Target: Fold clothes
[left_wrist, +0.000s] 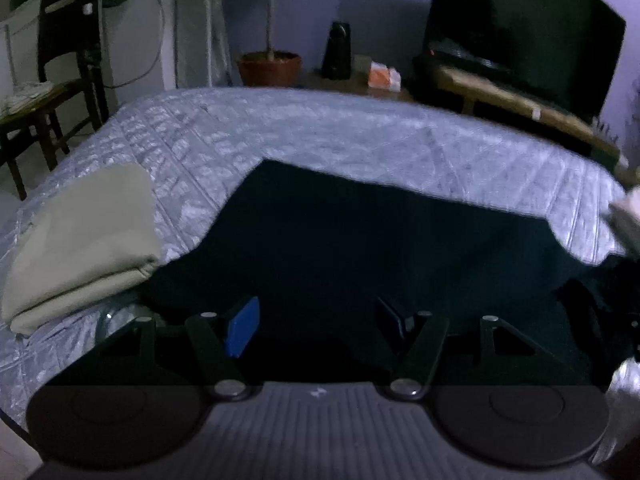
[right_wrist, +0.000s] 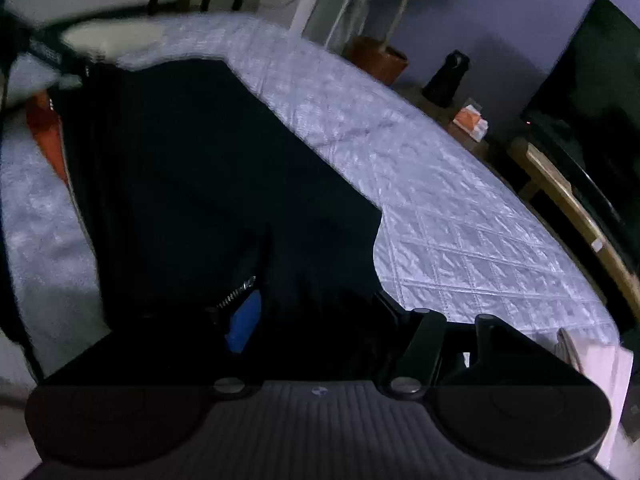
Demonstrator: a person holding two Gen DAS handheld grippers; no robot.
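Observation:
A dark navy garment (left_wrist: 360,248) lies spread flat on the quilted pale bedcover (left_wrist: 320,132). My left gripper (left_wrist: 316,324) hovers open over its near edge, blue pad (left_wrist: 244,328) on the left finger, nothing between the fingers. In the right wrist view the same garment (right_wrist: 192,184) fills the middle, and a zipper (right_wrist: 236,292) shows near the left finger. My right gripper (right_wrist: 316,320) is open just above the dark cloth. A folded beige garment (left_wrist: 84,240) rests on the bed to the left.
Past the bed stand a potted plant (left_wrist: 269,66), a dark bottle (left_wrist: 337,52), an orange box (left_wrist: 382,74), a TV (left_wrist: 528,36) on a wooden bench and a chair (left_wrist: 60,72). Pale cloth (right_wrist: 600,364) lies at the bed's near right corner. An orange patch (right_wrist: 44,132) borders the garment's left side.

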